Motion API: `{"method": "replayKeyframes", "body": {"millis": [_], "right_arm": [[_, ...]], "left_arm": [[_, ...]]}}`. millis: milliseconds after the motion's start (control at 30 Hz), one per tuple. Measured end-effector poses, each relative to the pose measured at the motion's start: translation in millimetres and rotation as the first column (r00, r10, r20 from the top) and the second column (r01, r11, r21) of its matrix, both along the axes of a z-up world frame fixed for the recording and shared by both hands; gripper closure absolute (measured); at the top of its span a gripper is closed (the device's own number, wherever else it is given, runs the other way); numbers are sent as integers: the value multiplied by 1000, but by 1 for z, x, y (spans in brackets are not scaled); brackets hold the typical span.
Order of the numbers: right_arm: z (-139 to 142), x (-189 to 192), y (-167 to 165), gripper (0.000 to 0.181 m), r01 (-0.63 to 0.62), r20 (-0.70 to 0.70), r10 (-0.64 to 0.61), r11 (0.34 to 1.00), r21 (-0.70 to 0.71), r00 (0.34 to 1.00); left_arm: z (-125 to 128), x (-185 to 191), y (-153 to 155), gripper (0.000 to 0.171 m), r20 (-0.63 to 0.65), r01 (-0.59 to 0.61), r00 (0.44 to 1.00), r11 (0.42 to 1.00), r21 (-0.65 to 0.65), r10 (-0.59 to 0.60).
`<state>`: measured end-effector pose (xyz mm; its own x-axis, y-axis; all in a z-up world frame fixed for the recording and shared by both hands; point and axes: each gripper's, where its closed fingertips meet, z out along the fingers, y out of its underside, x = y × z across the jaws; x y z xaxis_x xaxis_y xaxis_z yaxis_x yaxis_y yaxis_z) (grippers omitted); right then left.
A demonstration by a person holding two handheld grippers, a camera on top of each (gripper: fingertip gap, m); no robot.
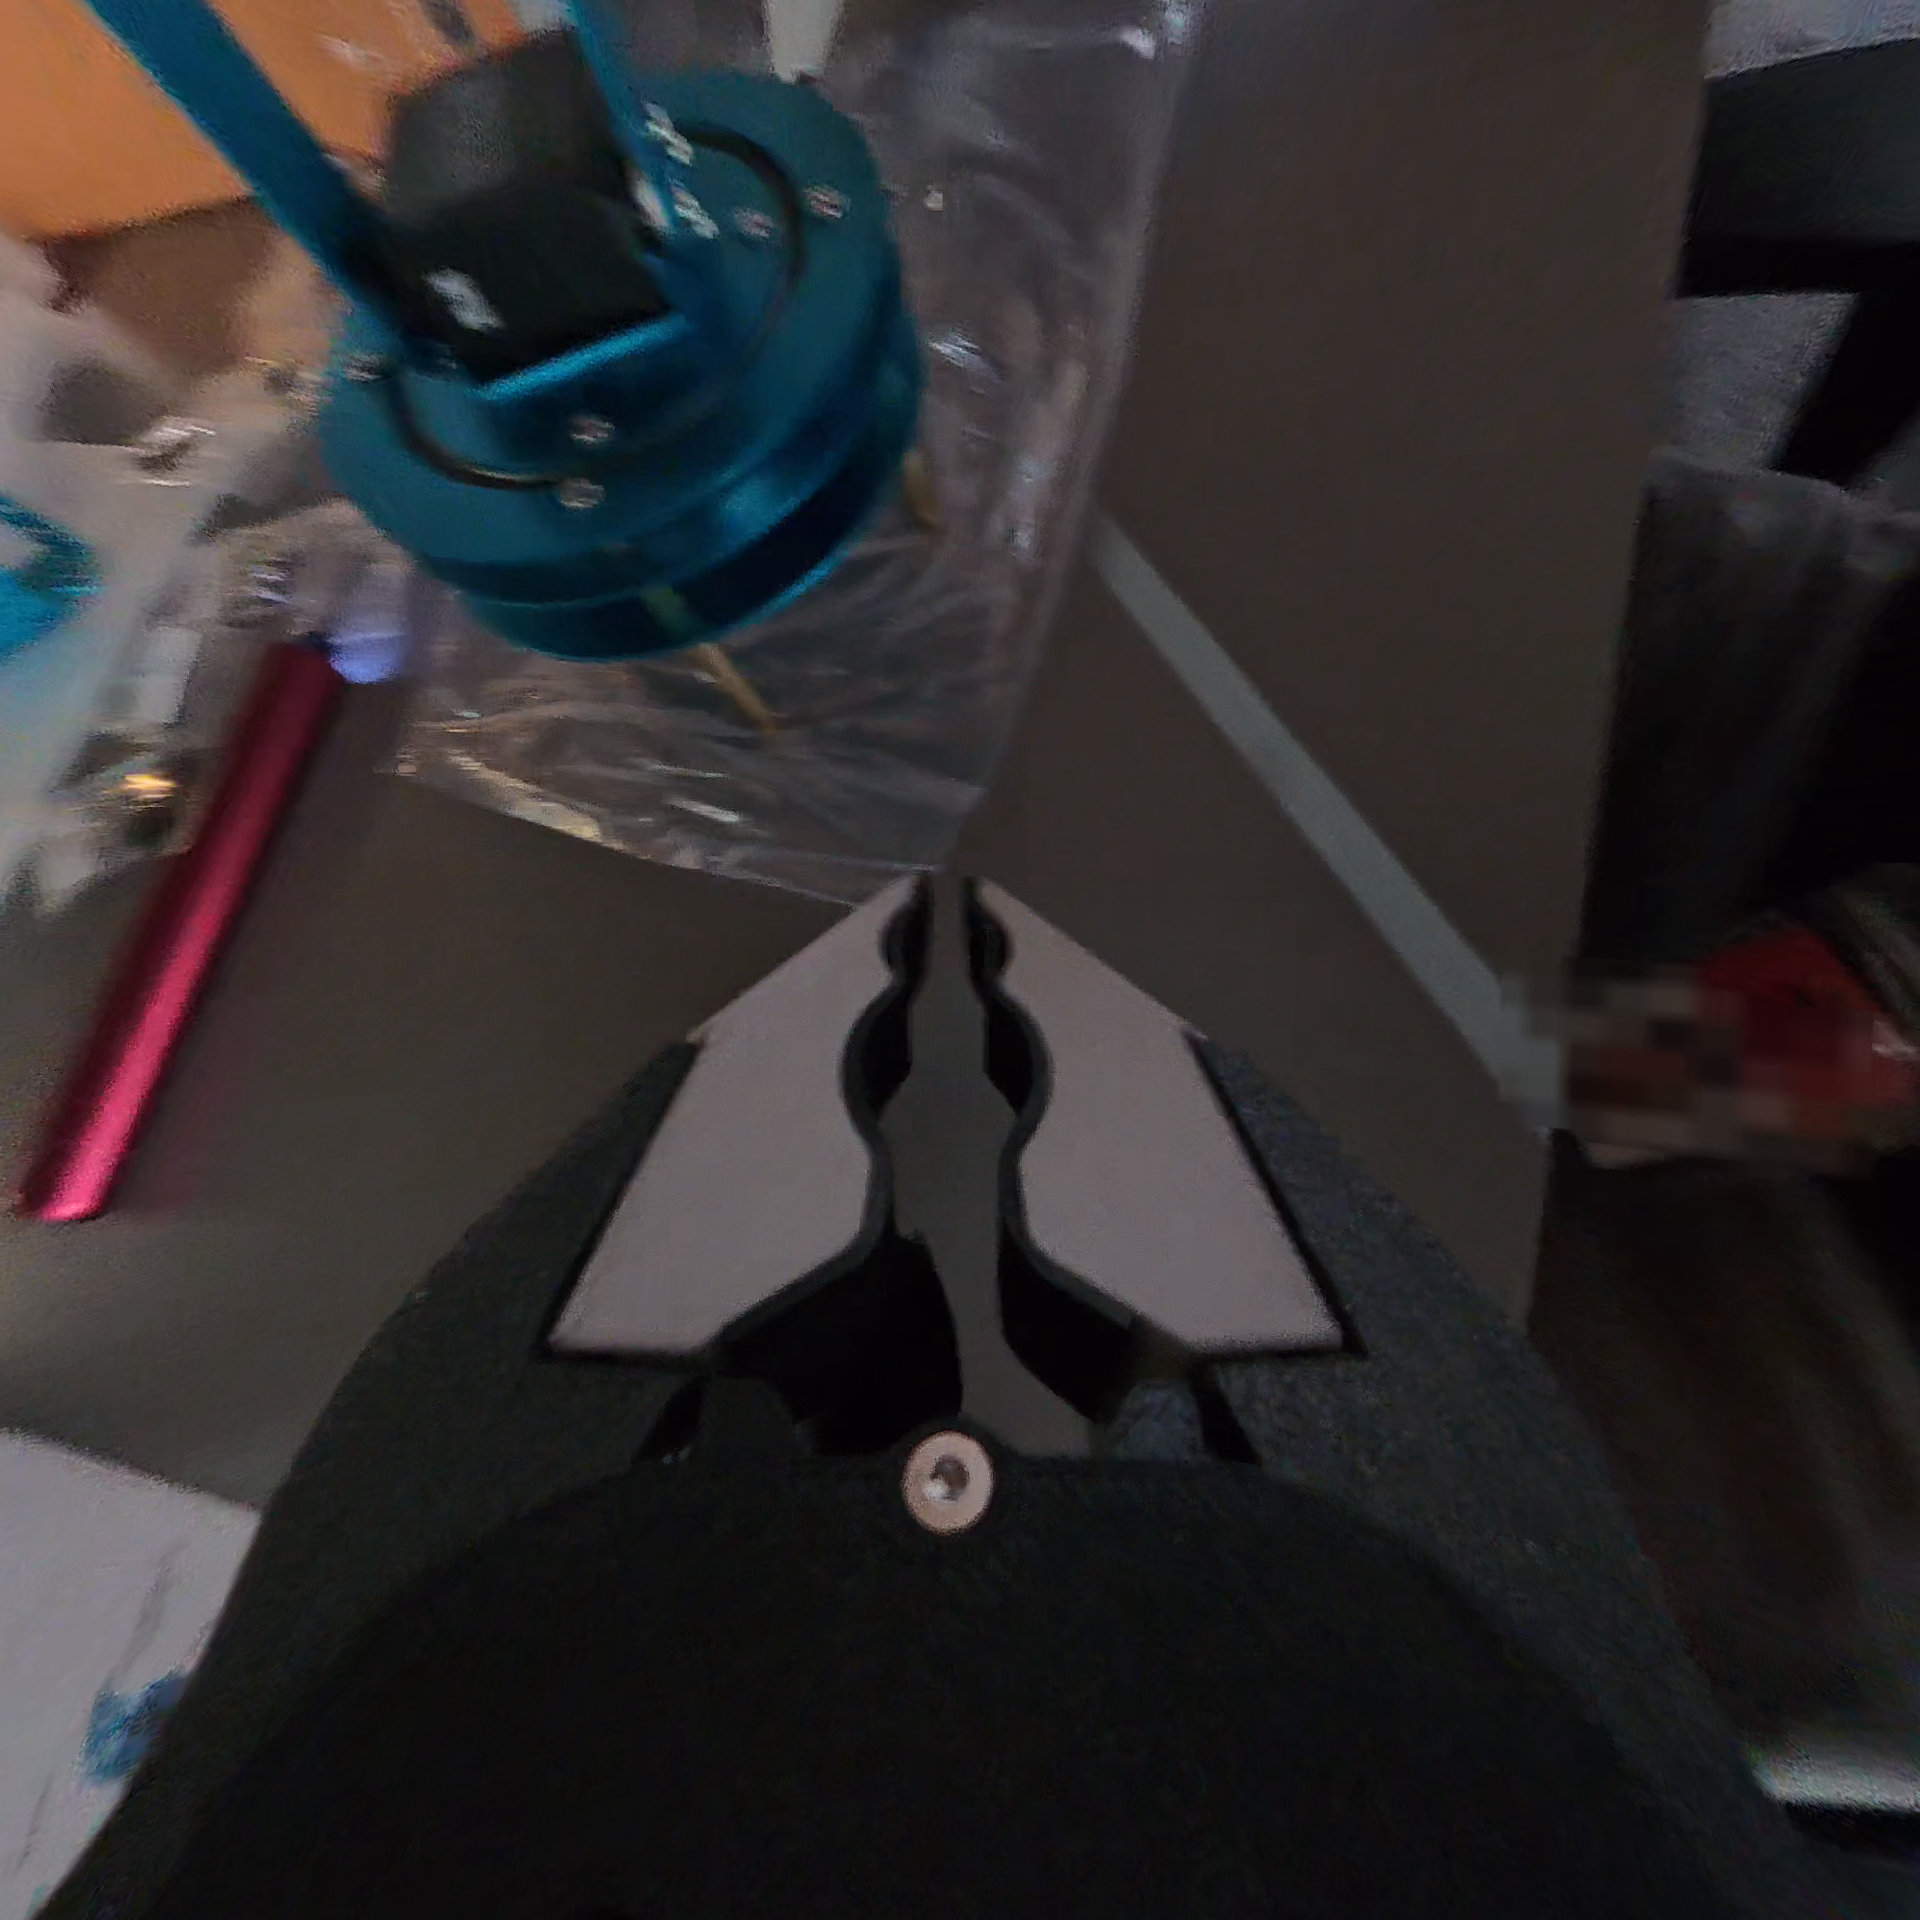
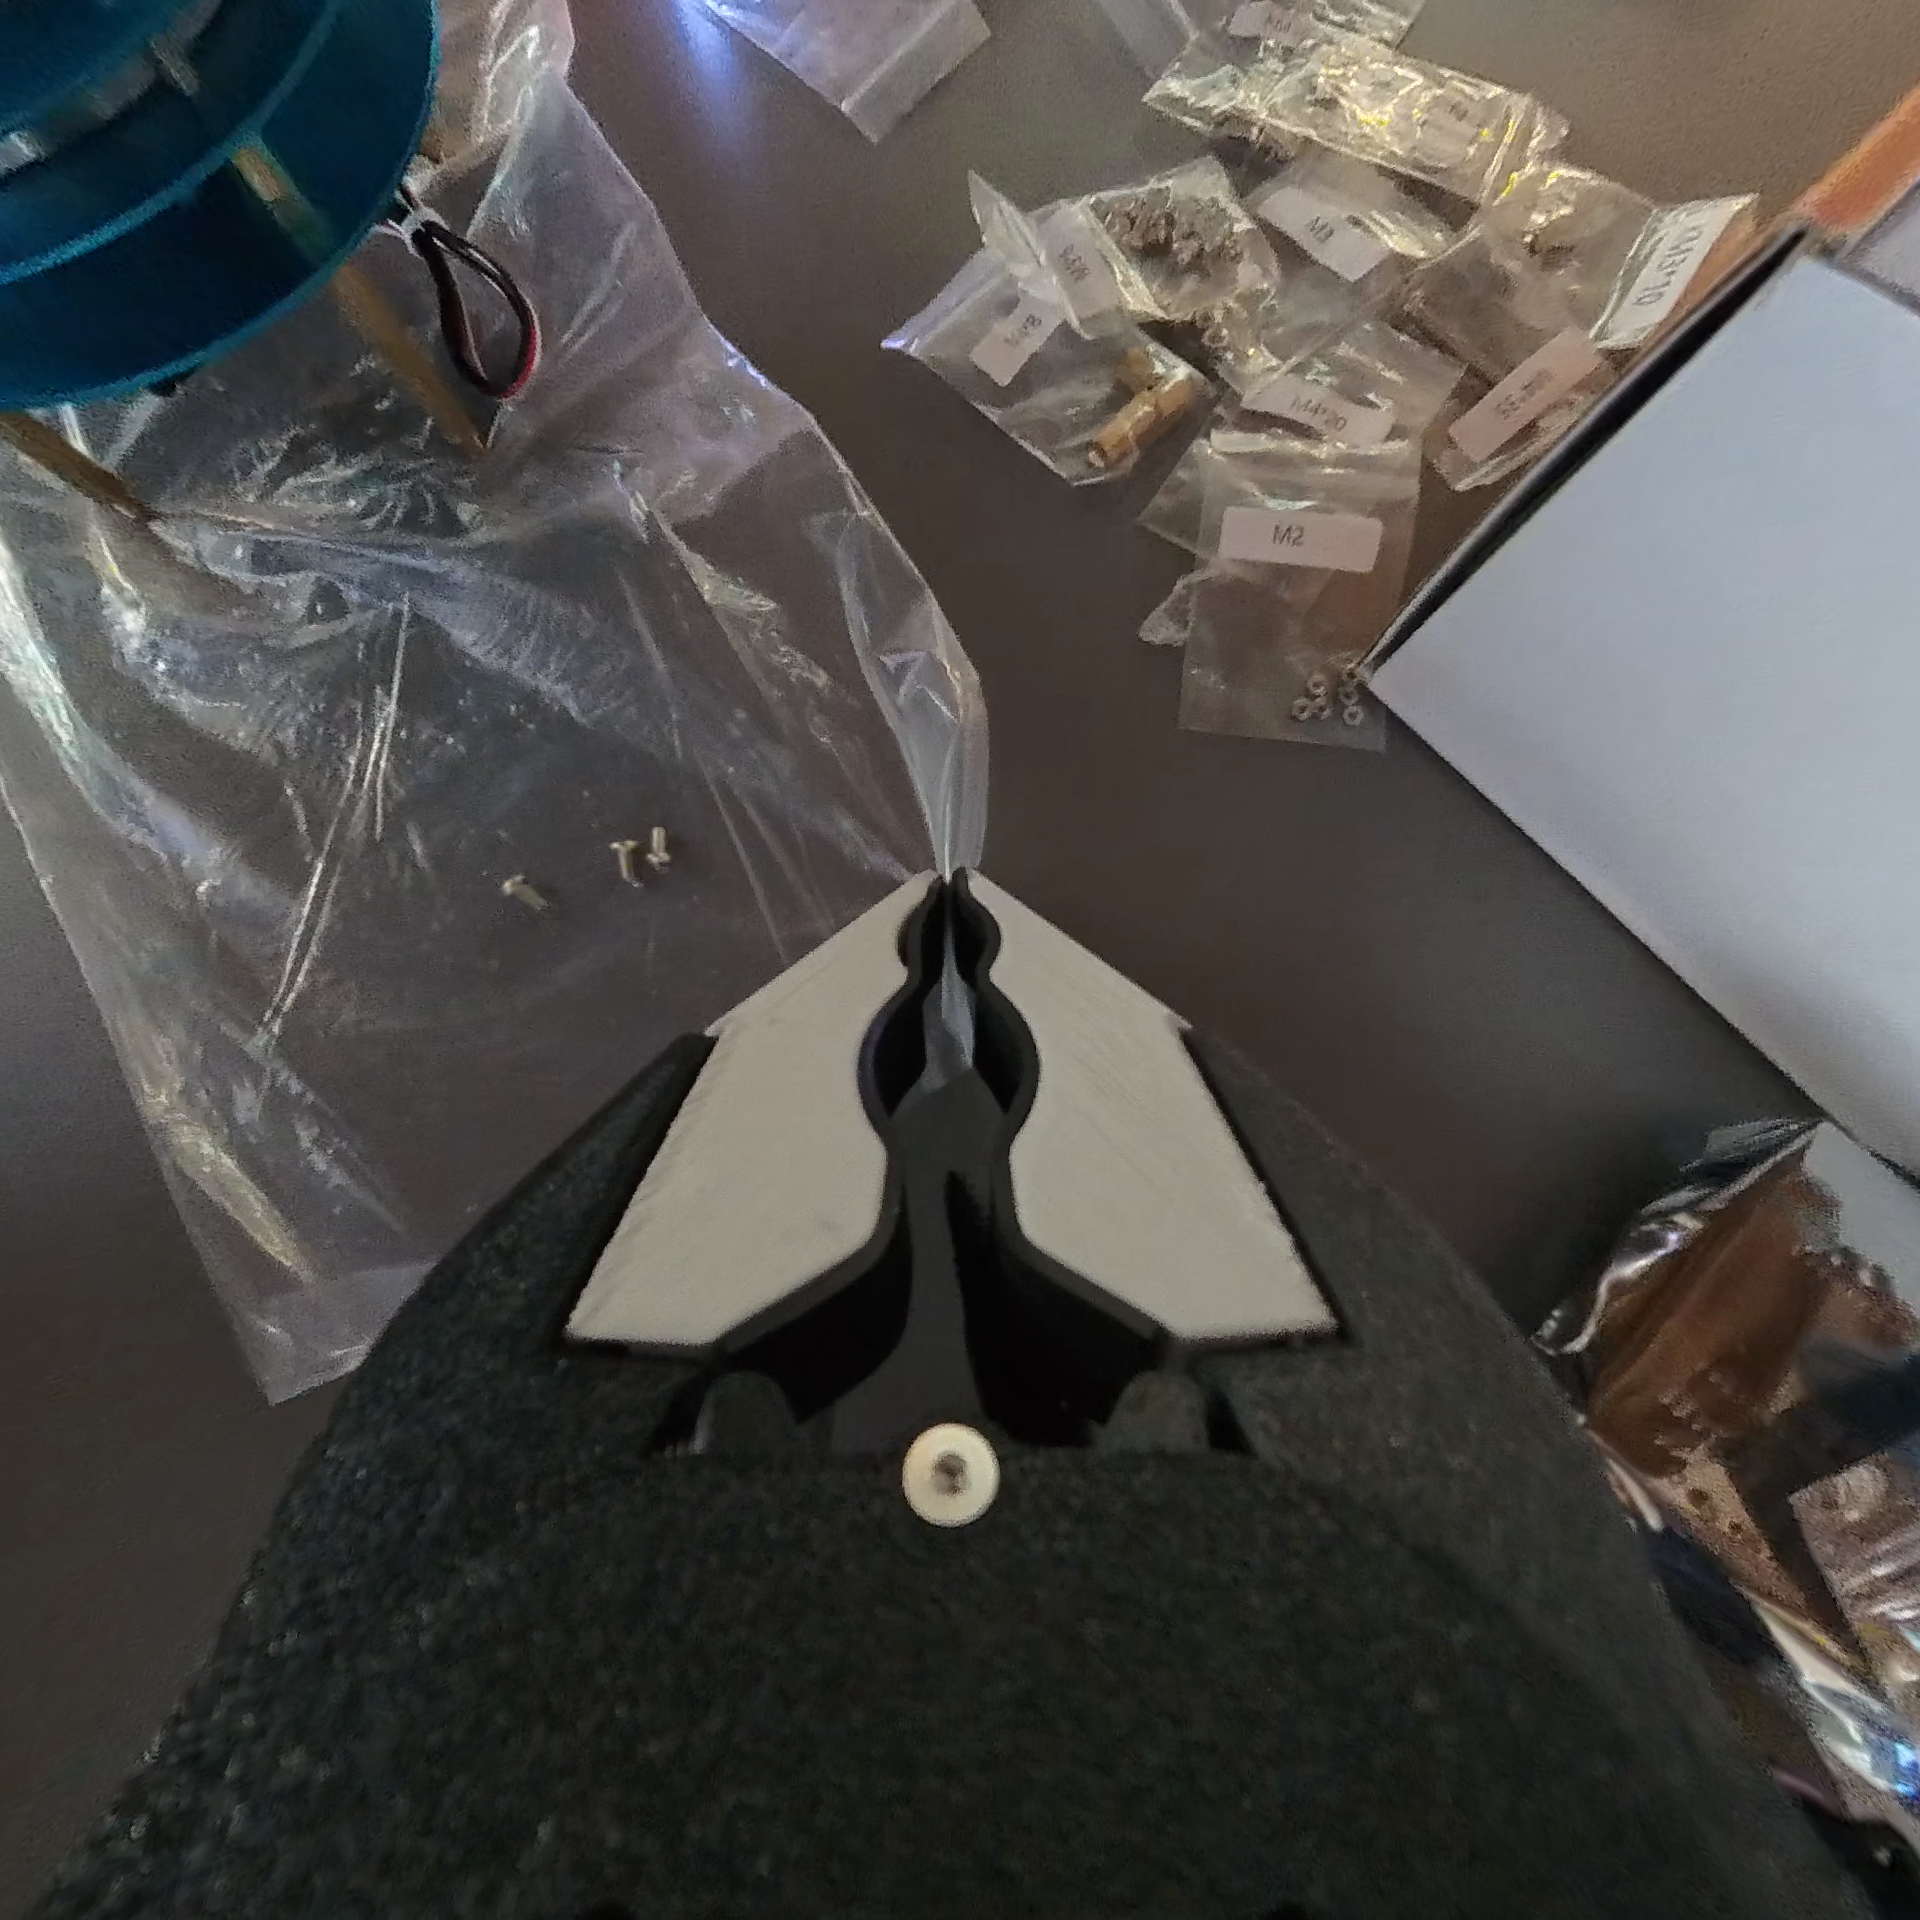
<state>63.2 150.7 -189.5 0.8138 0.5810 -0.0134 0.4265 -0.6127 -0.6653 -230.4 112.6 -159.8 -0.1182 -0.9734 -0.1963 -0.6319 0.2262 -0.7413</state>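
Pinching opposite edges of the clear plastic bag (image 2: 436,644), both the left gripper (image 1: 945,883) and right gripper (image 2: 951,881) are clamped shut; the blue round assembly (image 1: 623,395) ahead could tear the film or slip out.

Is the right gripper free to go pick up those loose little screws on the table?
Probably not as things stand: the right gripper is shut on the clear plastic bag, and the screws seem to lie under or inside that bag, so plastic covers them.
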Motion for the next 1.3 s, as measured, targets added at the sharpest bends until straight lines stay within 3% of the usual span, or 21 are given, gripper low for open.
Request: {"method": "replayKeyframes", "body": {"millis": [33,67,133,200,300,400,533,667,1100,1300], "right_arm": [[0,0,0,181,-1,-17,1,1000,-11,1000],[0,1,-2,181,-7,-25,7,1000,-14,1000],[0,2,-12,181,-36,-29,36,999,-12,999],[2,4,-22,181,-68,-33,68,998,-2,997],[1,7,-30,181,-76,-56,75,997,-16,996],[0,8,-29,181,-74,-29,73,997,-7,997],[0,10,-25,181,-64,-5,64,998,12,998],[0,11,-16,181,-39,13,38,998,49,999],[0,-31,-12,181,-130,90,120,985,115,989],[0,-33,-11,181,-129,112,115,983,132,987]], "left_arm": [[3,0,6,144,17,-23,1000,999,37,22],[1,0,12,137,15,-38,999,995,87,37],[-9,2,15,132,-36,-8,999,984,178,15],[-15,11,11,130,-74,36,997,982,186,-23],[-21,23,17,137,-147,77,988,975,210,-46],[-31,26,23,171,-254,119,966,960,253,-53],[-32,27,20,171,-311,151,949,938,312,-50],[-32,17,7,171,-294,117,955,959,260,-37],[-31,-23,-12,171,-284,18,957,973,228,49],[-32,-23,-19,171,-227,-49,970,986,162,85]]}}
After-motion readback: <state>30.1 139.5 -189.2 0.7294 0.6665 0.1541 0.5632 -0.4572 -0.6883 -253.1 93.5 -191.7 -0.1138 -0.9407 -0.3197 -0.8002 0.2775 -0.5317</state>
